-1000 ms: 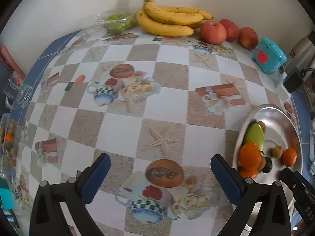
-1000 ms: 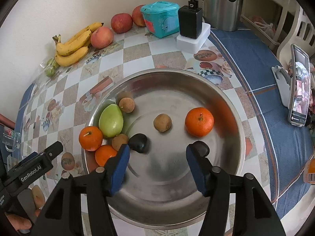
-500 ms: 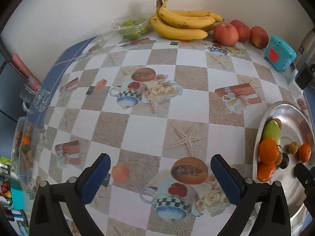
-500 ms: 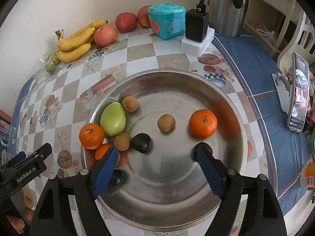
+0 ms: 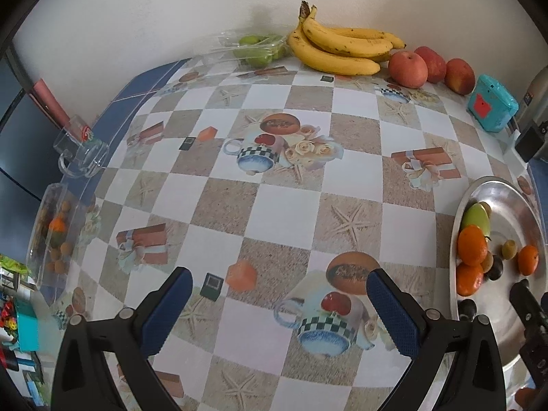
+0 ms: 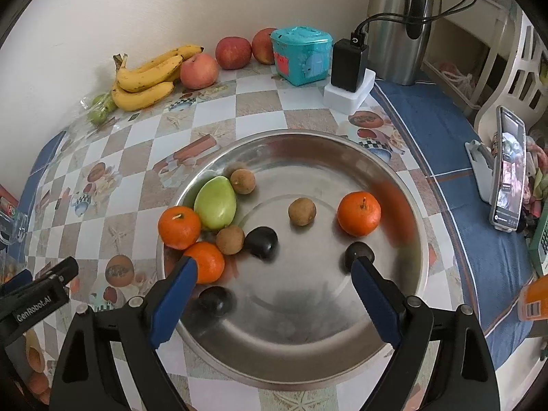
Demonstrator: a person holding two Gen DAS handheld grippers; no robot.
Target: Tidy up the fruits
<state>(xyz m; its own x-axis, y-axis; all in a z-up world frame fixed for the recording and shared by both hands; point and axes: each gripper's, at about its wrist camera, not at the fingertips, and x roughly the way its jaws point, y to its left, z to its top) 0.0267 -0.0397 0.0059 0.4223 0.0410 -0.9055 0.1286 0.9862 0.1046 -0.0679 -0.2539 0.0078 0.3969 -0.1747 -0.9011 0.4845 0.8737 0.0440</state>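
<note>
A steel bowl (image 6: 404, 185) holds three oranges (image 6: 358, 213), a green mango (image 6: 215, 201), brown longans (image 6: 301, 211) and dark plums (image 6: 261, 242). My right gripper (image 6: 274, 269) is open and empty above the bowl's near side. A dark plum (image 6: 215, 300) lies by its left finger. My left gripper (image 5: 279, 289) is open and empty over the checked tablecloth, left of the bowl (image 5: 503, 191). Bananas (image 5: 337, 49) and apples (image 5: 409, 69) lie along the back wall.
A bag of green fruit (image 5: 260, 49) lies left of the bananas. A teal box (image 6: 302, 55), a black charger (image 6: 349, 65) and a steel flask (image 6: 399, 24) stand at the back right. A phone on a stand (image 6: 508, 167) is right. A clear fruit box (image 5: 54, 233) sits at the table's left edge.
My right gripper has opened wider and pulled back; a dark plum now lies in the bowl by its left finger. My left gripper has drawn back and turned left, away from the bowl.
</note>
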